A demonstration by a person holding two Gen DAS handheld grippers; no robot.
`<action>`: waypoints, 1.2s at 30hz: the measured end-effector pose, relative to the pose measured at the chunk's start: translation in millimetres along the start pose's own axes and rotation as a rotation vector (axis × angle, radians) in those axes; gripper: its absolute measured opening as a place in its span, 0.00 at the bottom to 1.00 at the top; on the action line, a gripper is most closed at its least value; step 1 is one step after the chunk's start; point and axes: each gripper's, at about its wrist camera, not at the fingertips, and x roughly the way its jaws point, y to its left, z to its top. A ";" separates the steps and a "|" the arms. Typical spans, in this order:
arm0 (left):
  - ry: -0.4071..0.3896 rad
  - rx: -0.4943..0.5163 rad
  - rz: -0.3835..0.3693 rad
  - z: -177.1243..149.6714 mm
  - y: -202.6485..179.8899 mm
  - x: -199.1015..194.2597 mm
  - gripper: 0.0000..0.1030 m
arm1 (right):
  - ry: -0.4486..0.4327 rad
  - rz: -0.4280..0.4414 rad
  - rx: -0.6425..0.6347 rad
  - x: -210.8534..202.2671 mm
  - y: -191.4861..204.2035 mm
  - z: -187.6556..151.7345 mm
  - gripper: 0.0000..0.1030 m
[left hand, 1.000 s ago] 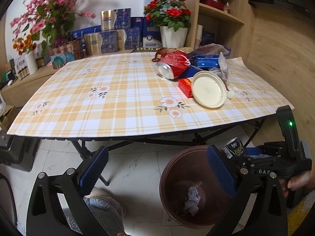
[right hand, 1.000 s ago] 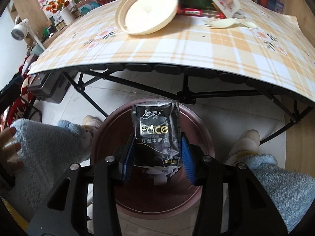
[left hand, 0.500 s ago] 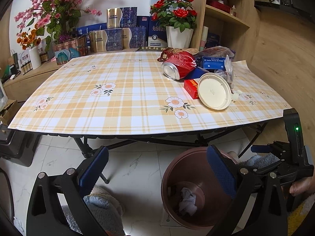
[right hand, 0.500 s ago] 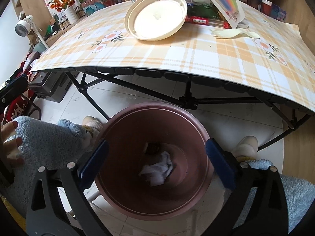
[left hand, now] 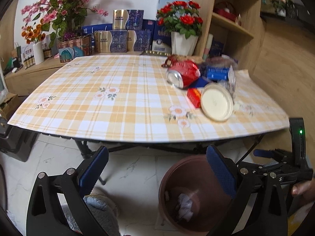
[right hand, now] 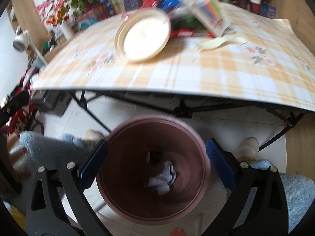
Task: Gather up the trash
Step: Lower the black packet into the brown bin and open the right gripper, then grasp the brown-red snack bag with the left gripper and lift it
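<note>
A brown bin [right hand: 122, 179] stands on the floor below the table's front edge. Inside it lie crumpled white paper [right hand: 163, 179] and a dark packet [right hand: 154, 156]. My right gripper [right hand: 156, 164] hovers over the bin, open wide, with nothing between its blue pads. My left gripper [left hand: 157, 170] is open and empty beside the bin [left hand: 167, 179]. On the checked table [left hand: 118, 106] lie a crushed red can [left hand: 184, 72], a cream round lid [left hand: 216, 104], a red box [left hand: 194, 97] and a blue pack [left hand: 217, 72]. A marker pack [right hand: 206, 13] leans behind the lid [right hand: 144, 35].
Black folding legs [right hand: 183, 108] cross under the table. Slippered feet [right hand: 248, 147] and fluffy blue trouser legs [right hand: 49, 149] flank the bin. Flower pots [left hand: 183, 41], gift boxes [left hand: 118, 39] and a wooden shelf [left hand: 232, 23] line the far side. A pale strip [right hand: 220, 41] lies on the cloth.
The right gripper opened and the black tissue packet it held dropped into the bin. The left gripper stayed open and barely shifted.
</note>
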 end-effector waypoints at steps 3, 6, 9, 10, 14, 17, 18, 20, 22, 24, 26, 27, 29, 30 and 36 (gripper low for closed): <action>-0.036 -0.017 0.007 14.2 6.8 0.3 0.94 | -0.081 -0.001 0.020 -17.9 -8.4 11.1 0.94; -0.040 0.004 0.014 29.5 8.3 5.9 0.94 | -0.117 -0.029 0.013 -29.9 -13.6 25.3 0.94; -0.041 0.020 0.016 48.0 10.0 14.0 0.94 | -0.165 -0.033 0.014 -46.5 -20.7 40.2 0.94; -0.045 0.027 0.022 57.1 9.7 17.4 0.94 | -0.187 -0.031 0.019 -53.4 -24.0 45.5 0.94; -0.046 0.024 -0.004 82.0 10.2 26.9 0.94 | -0.234 -0.047 0.029 -71.2 -36.6 63.5 0.94; -0.031 0.012 -0.020 99.8 9.6 35.6 0.94 | -0.247 -0.049 0.022 -80.2 -46.2 77.0 0.94; -0.022 0.009 -0.022 104.6 9.6 38.5 0.94 | -0.253 -0.059 0.019 -83.1 -49.3 81.7 0.94; 0.011 -0.007 -0.024 115.8 10.5 47.7 0.94 | -0.266 -0.091 0.018 -88.2 -52.9 88.7 0.94; 0.034 -0.026 -0.028 123.2 12.6 55.2 0.94 | -0.280 -0.125 0.012 -91.5 -56.3 96.7 0.94; 0.051 -0.052 -0.031 131.7 15.5 62.8 0.94 | -0.286 -0.153 0.008 -92.6 -60.1 102.7 0.94; 0.059 -0.061 -0.034 137.9 17.1 68.1 0.94 | -0.289 -0.175 0.004 -92.4 -64.4 108.3 0.94; 0.059 -0.059 -0.034 141.8 16.9 70.6 0.94 | -0.290 -0.183 0.004 -91.8 -66.6 111.0 0.94; 0.054 -0.046 -0.033 151.9 15.8 76.2 0.94 | -0.290 -0.196 0.013 -90.1 -72.1 115.0 0.94; 0.058 -0.041 -0.033 155.8 15.3 79.0 0.94 | -0.286 -0.197 0.020 -88.6 -74.7 116.3 0.94; 0.126 -0.076 -0.092 199.4 18.9 113.4 0.94 | -0.273 -0.207 0.075 -75.8 -98.3 129.6 0.94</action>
